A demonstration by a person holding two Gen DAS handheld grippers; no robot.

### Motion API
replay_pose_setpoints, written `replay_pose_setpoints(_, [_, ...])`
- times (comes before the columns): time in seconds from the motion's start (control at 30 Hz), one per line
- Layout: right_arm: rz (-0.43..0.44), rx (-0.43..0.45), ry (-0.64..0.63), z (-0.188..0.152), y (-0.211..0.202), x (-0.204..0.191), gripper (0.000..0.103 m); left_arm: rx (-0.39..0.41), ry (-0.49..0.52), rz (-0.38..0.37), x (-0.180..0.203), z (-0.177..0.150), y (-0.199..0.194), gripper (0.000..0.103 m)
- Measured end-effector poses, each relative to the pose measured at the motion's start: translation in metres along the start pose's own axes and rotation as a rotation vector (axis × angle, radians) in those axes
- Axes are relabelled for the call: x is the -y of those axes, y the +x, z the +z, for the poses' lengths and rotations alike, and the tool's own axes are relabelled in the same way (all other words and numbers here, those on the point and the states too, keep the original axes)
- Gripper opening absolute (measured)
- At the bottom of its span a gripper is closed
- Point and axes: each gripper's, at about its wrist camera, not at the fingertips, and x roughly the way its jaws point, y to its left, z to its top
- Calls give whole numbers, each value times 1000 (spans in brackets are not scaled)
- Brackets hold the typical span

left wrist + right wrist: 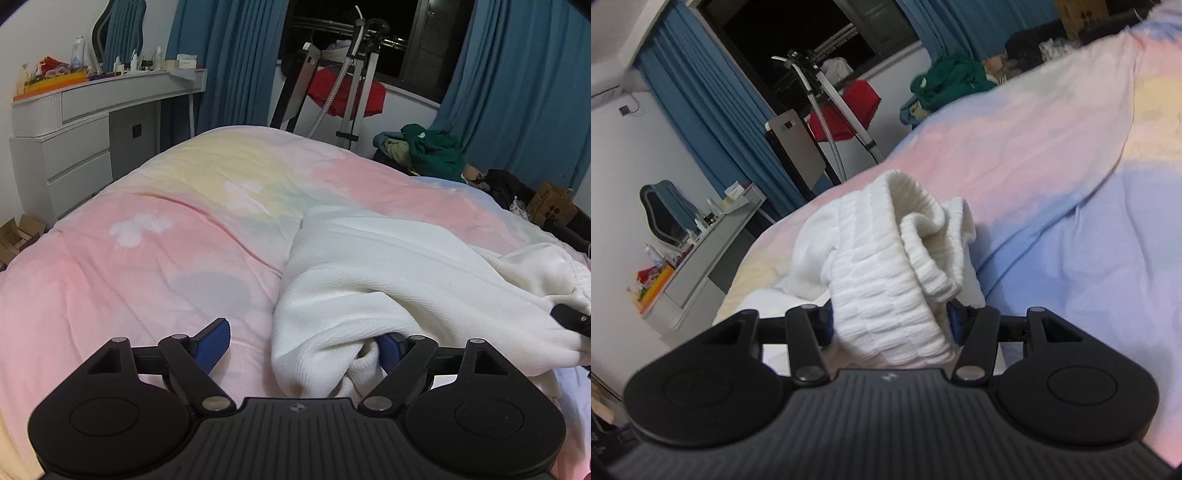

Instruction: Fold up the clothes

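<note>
A white knitted garment (376,273) lies bunched on the pastel bedspread (147,236), right of centre. My left gripper (303,343) is open, with the garment's near edge draped between its jaws and over the right blue pad (388,349); the left pad (214,341) is bare. In the right wrist view my right gripper (890,321) has a thick ribbed fold of the white garment (886,258) between its blue pads and holds it lifted above the bedspread (1071,206). The right gripper's tip (570,319) shows at the left wrist view's right edge, in the cloth.
A grey dresser (74,125) with bottles stands left of the bed. A garment steamer stand (354,81) with a red cloth and blue curtains (236,62) are beyond the bed. A pile of green clothes (432,151) and a cardboard box (552,203) lie at the right.
</note>
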Motion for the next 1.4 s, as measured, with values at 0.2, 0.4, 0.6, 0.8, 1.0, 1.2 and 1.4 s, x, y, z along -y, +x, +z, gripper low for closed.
replay_pose_setpoints(0.2, [-35,-2,-53,-6,0,-1,56,-10,-8,-7,-3,0,1,83])
replay_pose_setpoints(0.4, [-86,-60,36,-13,12,18,89,-17,-5,-2,-3,0,2,83])
replay_pose_setpoints(0.6, [17,-182,239,-22,38,51,103,-34,-26,-7,-6,3,4,83])
replay_pose_setpoints(0.8, [144,-184,307,-20,39,52,103,-40,-50,0,-8,4,5,83])
replay_pose_setpoints(1.0, [203,-158,308,-19,32,48,103,-53,-81,0,-12,5,8,83])
replay_pose_setpoints(1.2, [89,-230,198,-26,44,38,91,-81,-81,-22,-12,6,7,83])
replay_pose_setpoints(1.4, [57,-203,181,-21,30,35,69,-99,-201,-155,-31,5,-14,84])
